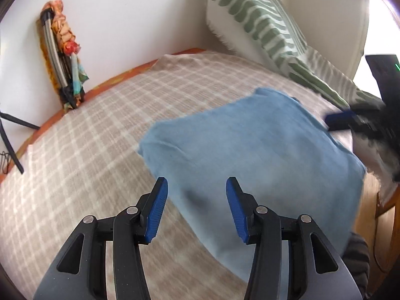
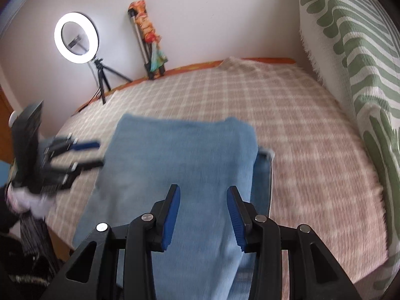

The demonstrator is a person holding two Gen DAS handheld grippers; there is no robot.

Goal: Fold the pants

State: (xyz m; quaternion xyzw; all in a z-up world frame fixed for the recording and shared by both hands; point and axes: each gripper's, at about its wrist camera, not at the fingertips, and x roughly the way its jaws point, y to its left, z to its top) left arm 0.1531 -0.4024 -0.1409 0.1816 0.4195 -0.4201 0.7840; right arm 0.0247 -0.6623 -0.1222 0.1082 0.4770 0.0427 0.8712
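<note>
Left wrist view: our left gripper [image 1: 197, 187] hangs with jaws apart and nothing between them. The pants [image 1: 252, 160], light blue denim, lie ahead of the jaws and off to their right, already a compact, roughly square stack on the checked blanket [image 1: 87, 150]; the near left edge of the stack passes under the gap between the jaws, though we cannot tell whether the fingertips touch the cloth. Beyond the far right edge of the pants we see the right gripper [image 1: 342, 120], blurred, close to the fabric. A striped pillow [image 1: 257, 22] stands well past the stack. Right wrist view: our right gripper [image 2: 203, 198] also shows jaws apart, empty, with the pants [image 2: 180, 165] straight ahead and running under the jaws toward the bed's near edge. The top layer ends in a fairly even far edge; a lower layer with a hem peeks out on the right of the jaws, so the layers are not quite flush. The left gripper [image 2: 87, 153] sits to the left of the stack, jaws apart, beside the cloth. A ring light [image 2: 76, 37] stands at the far wall. We judge the main folds done: both tools are free and the bundle is flat. Remaining, at most, is squaring the protruding layer or one last fold.
</note>
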